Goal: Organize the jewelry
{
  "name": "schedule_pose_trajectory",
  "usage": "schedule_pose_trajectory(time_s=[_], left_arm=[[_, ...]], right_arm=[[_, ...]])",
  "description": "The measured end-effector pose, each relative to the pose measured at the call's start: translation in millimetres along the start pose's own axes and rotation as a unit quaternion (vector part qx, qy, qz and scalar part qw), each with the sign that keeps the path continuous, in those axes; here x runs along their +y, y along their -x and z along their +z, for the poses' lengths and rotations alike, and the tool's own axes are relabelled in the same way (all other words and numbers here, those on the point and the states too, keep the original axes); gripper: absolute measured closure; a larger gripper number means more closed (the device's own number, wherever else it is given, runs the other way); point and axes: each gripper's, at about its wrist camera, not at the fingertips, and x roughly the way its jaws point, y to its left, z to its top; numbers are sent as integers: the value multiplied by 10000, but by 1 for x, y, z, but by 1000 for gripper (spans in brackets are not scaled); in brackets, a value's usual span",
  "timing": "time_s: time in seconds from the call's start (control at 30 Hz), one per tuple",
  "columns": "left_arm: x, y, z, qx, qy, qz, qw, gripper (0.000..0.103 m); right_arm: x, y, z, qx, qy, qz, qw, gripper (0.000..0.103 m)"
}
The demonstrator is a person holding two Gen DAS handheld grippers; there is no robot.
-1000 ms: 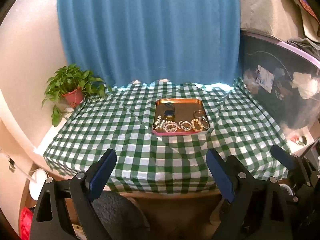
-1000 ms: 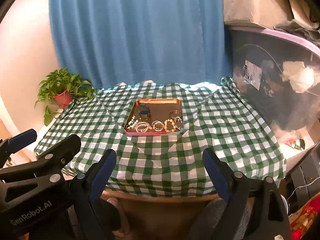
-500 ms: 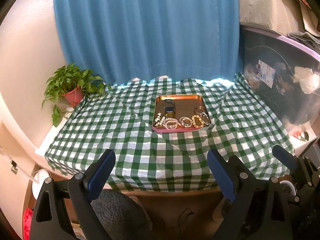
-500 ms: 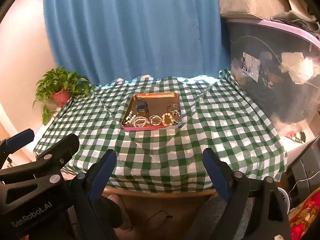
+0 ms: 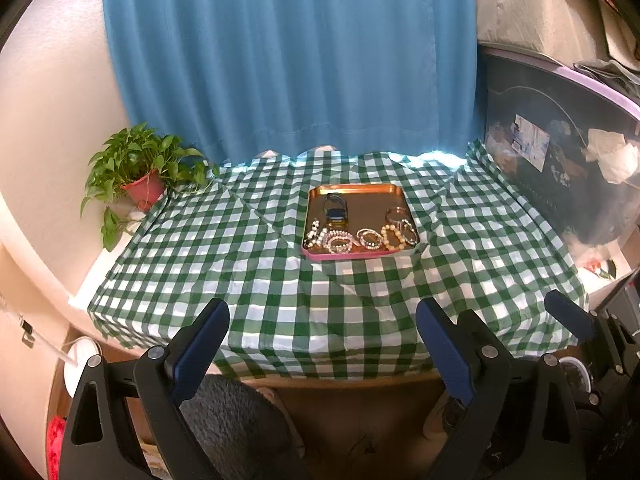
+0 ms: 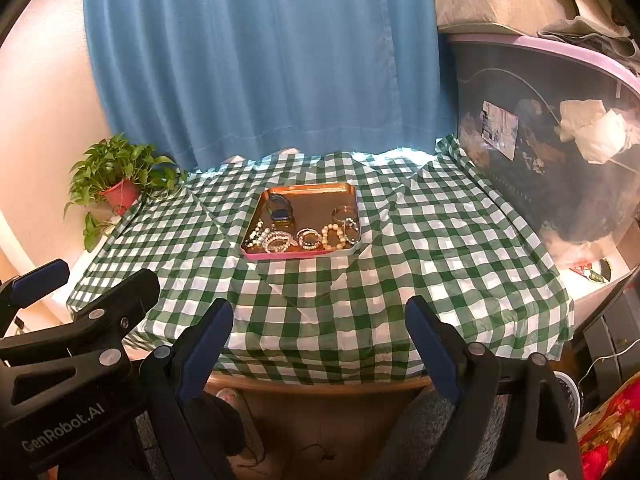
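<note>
Fingers of both tools stood wide apart and held nothing. The left gripper (image 5: 322, 340) and the right gripper (image 6: 320, 338) hung side by side at the near edge of the table, well apart from the jewelry, with only the green checked tablecloth (image 5: 256, 276) under them.

Past the middle of the table lay the copper tray (image 5: 356, 192) with a pink near wall. Beaded bracelets (image 5: 360, 239) lay crowded in a row along its near side, touching one another. A blue watch (image 5: 335, 210) sat behind them on the left and a metal bangle (image 5: 396, 214) on the right.

I judged several risks. Because the bracelets touched, a wide jaw could catch two at once or drag a neighbour out. The cloth was creased in front of the tray, so a low approach could snag it and pull the tray. Round beads could also slip from flat pads.

Farthest were a blue curtain (image 5: 288, 60), a potted plant (image 5: 140, 172) at the left and a dark storage bin (image 5: 560, 160) at the right.
</note>
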Motion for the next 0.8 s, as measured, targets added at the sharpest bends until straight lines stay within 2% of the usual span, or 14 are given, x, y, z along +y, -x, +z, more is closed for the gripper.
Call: schedule_pose_trajectory(time_s=[0.8], left_arm=[[7, 1, -5, 31, -13, 86, 10000, 0]], right_arm=[[0, 0, -4, 32, -27, 50, 10000, 17]])
